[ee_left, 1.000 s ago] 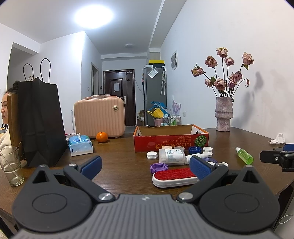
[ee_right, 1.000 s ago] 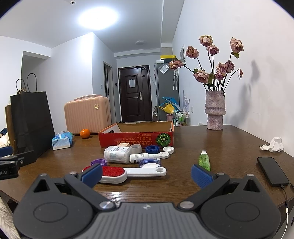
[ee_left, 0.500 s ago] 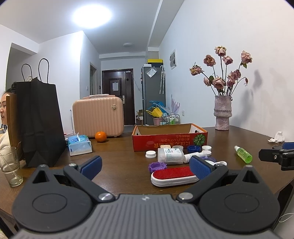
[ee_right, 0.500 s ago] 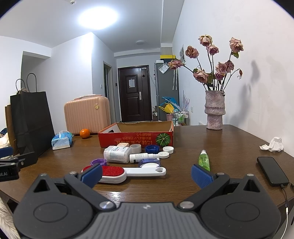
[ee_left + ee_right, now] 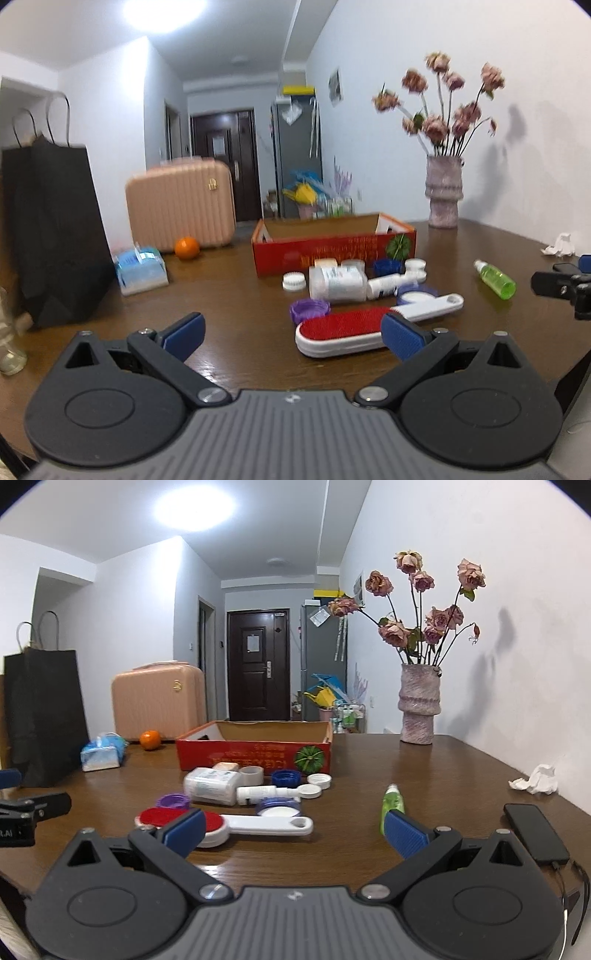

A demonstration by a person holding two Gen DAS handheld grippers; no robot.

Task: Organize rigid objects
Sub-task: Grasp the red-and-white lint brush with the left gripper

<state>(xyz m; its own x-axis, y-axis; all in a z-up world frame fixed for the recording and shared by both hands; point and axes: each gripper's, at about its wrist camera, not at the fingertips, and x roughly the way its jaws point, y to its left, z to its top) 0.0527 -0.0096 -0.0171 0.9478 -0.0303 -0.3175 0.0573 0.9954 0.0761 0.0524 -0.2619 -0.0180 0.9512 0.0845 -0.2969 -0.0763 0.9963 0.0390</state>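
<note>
A red cardboard box (image 5: 332, 251) (image 5: 255, 753) sits open in the middle of the brown table. In front of it lie a white pill bottle (image 5: 336, 282) (image 5: 212, 786), a white tube (image 5: 386, 286) (image 5: 264, 794), several loose caps, a purple lid (image 5: 309, 309) (image 5: 173, 800) and a red-and-white lint brush (image 5: 347, 328) (image 5: 258, 824). A green spray bottle (image 5: 495, 278) (image 5: 392, 805) lies off to the right. My left gripper (image 5: 291, 336) is open, just short of the brush. My right gripper (image 5: 293, 829) is open too, near the brush handle.
A black paper bag (image 5: 51, 236), a pink case (image 5: 181, 208), an orange (image 5: 187, 247) and a tissue pack (image 5: 142, 269) stand at the left. A vase of flowers (image 5: 419, 709) stands far right. A phone (image 5: 535, 832) with its cable and a crumpled tissue (image 5: 537, 779) lie at the right edge.
Both grippers have moved forward and lower toward the objects on the table; the left view is blurred from motion. The person at the left edge is out of view now. Jaws stay open.
</note>
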